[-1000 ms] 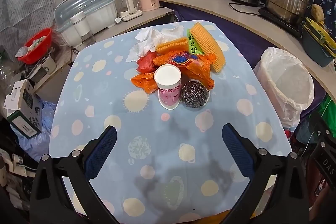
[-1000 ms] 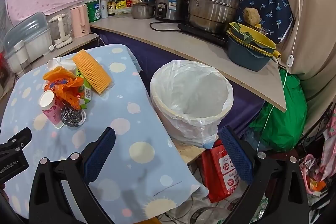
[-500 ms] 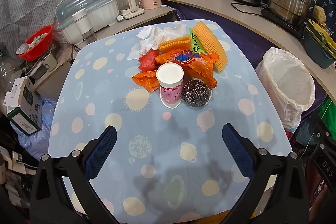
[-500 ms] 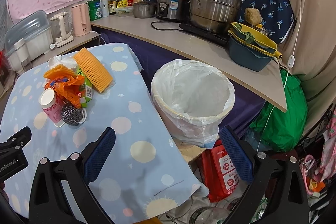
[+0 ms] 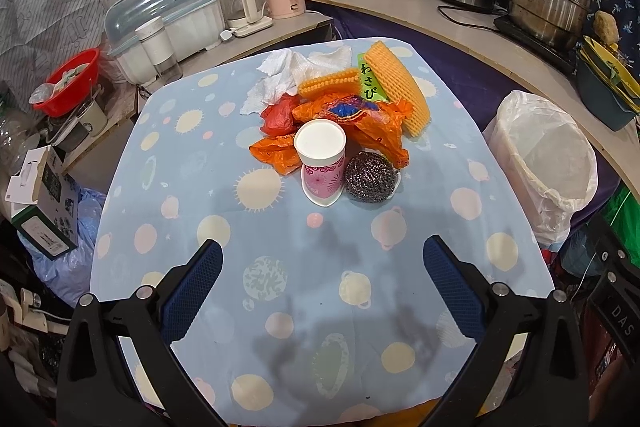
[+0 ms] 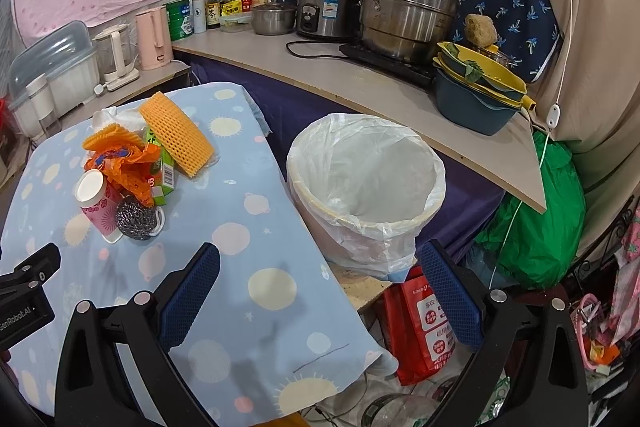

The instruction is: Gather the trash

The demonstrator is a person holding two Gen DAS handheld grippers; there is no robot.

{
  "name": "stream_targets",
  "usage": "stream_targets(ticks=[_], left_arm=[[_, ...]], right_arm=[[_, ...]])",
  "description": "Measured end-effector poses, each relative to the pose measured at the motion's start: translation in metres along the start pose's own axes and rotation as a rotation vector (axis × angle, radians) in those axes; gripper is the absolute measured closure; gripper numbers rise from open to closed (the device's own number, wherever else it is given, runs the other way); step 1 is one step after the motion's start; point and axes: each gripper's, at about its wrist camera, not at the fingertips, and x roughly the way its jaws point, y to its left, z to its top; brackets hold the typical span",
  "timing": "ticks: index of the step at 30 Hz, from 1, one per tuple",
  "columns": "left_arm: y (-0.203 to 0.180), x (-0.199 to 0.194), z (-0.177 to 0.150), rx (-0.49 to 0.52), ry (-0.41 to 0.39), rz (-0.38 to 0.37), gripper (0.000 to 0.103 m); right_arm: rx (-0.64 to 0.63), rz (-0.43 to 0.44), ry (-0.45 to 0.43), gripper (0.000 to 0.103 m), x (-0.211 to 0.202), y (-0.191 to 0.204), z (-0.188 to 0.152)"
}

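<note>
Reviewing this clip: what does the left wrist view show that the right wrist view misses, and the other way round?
Only the left wrist view shows the red basin, the box beside the table and the red bag in the pile.

Only the right wrist view shows the inside of the lined trash bin, which looks empty, the red carrier bag under it and the green bag.

Both show the paper cup, steel scourer, orange foam net, the blue tablecloth, and the open left gripper and open right gripper, each empty.
</note>
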Motion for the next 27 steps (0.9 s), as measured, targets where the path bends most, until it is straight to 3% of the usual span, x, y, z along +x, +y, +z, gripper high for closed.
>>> stream_targets(ticks=[27], left_arm=[[-0.0004,-0.004,-0.0031,-0.005,0.001,-0.002,0.007]], right_arm=[[0.001,0.002,-0.004,0.007,-0.0021,-0.0018,-0.0016]])
